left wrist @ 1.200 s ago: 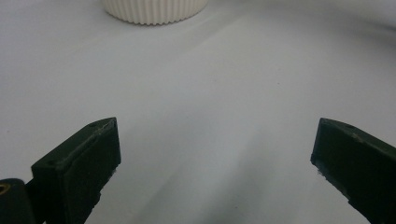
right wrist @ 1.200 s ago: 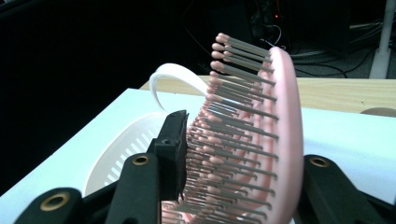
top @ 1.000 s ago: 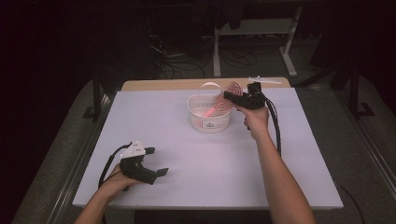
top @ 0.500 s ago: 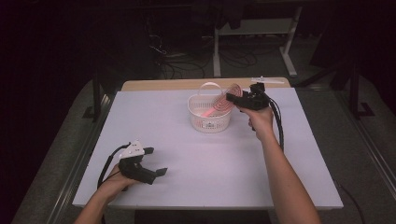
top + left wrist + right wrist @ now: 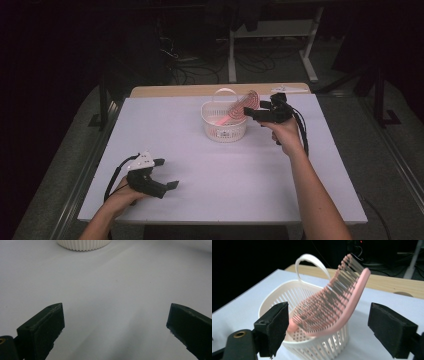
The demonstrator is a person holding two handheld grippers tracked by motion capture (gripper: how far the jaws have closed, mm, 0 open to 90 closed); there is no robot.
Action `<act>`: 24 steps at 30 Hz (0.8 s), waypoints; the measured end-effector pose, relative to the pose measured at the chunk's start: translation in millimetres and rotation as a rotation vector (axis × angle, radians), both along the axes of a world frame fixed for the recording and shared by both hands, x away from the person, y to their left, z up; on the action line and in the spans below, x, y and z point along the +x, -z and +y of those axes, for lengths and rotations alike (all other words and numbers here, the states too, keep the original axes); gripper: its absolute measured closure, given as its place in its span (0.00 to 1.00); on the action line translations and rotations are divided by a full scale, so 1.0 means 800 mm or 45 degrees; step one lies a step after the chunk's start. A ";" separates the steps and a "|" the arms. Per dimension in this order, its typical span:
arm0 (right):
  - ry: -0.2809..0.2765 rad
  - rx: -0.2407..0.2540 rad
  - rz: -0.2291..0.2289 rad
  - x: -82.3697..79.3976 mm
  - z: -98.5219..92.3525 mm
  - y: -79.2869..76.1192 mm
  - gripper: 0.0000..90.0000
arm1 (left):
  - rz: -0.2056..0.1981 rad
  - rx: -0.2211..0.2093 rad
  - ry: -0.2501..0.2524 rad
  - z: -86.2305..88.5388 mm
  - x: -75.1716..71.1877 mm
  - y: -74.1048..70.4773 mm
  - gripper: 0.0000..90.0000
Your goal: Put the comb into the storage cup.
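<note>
Both grippers' jaws gape: right gripper (image 5: 328, 332) just released curved pink bristled brush (image 5: 332, 305) in slatted white basket (image 5: 287, 296).

The desk (image 5: 210, 165) is covered by a white sheet, with a strip of bare light wood (image 5: 200, 90) showing along its far edge. A small pale object (image 5: 291, 89) lies on that strip near the far right corner. On the dark floor behind the desk, tangled cables (image 5: 250, 62) lie beside a white metal stand (image 5: 272, 35).
</note>
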State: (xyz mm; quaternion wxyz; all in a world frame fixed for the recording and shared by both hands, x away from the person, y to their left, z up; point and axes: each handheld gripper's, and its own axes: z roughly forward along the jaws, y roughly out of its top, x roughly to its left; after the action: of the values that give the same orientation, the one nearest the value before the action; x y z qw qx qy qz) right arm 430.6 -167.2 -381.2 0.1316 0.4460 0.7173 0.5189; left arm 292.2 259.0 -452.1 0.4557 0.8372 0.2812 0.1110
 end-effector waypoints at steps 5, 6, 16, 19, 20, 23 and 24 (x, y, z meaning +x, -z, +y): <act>-0.039 -0.031 -0.019 -0.011 0.000 -0.002 0.15 | 0.001 0.001 -0.004 0.000 0.000 0.000 0.01; -0.043 -0.034 -0.024 -0.013 0.000 -0.002 0.14 | 0.001 0.003 -0.003 0.000 -0.001 0.000 0.01; -0.079 -0.118 -0.041 -0.036 -0.003 0.003 0.00 | 0.001 0.002 -0.008 0.000 -0.002 0.000 0.01; -0.093 -0.131 -0.052 -0.044 -0.004 0.004 0.00 | 0.001 0.001 -0.008 0.001 -0.002 0.000 0.01; -0.097 -0.136 -0.057 -0.046 -0.005 0.004 0.00 | 0.002 0.001 -0.010 0.001 -0.003 0.000 0.01; -0.101 -0.150 -0.074 -0.054 -0.005 0.006 0.00 | 0.001 0.002 -0.011 0.001 -0.003 0.000 0.01; -0.104 -0.149 -0.076 -0.057 -0.005 0.008 0.00 | 0.001 0.001 -0.011 0.001 -0.003 -0.001 0.01</act>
State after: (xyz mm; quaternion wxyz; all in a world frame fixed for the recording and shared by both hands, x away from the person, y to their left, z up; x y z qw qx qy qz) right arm 385.1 -171.5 -387.3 0.1574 0.3925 0.7596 0.4941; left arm 289.9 259.5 -451.5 0.4547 0.8362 0.2849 0.1129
